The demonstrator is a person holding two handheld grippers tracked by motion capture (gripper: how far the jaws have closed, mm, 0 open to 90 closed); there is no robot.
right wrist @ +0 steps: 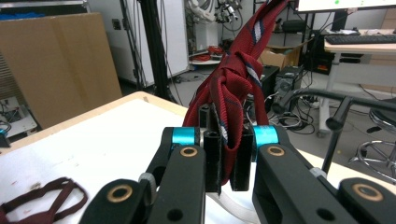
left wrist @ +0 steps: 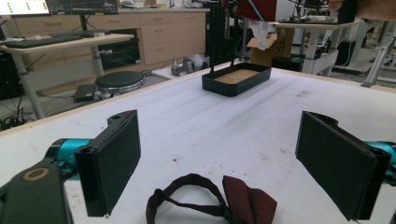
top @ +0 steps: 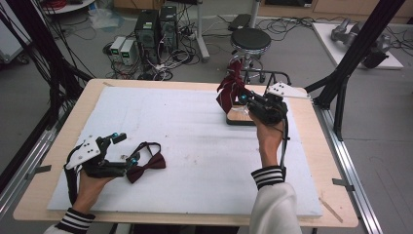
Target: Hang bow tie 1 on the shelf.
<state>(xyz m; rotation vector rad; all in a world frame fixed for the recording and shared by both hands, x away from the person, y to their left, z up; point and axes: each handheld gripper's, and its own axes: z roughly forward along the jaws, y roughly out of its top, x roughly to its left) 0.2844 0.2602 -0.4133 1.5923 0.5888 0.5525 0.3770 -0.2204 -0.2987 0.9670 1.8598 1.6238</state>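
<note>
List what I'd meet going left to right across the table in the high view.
left gripper → bow tie → red necktie → right gripper, shut on the necktie above the black tray.

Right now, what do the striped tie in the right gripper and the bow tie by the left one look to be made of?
Striped necktie: woven fabric, probably silk or polyester; it shows a fine weave with a slight sheen and soft folds where the right gripper pinches it.
Bow tie: dark red cloth, matte, perhaps a felt-like weave; it lies limp with a thin fabric strap, between the left gripper's open jaws.
</note>
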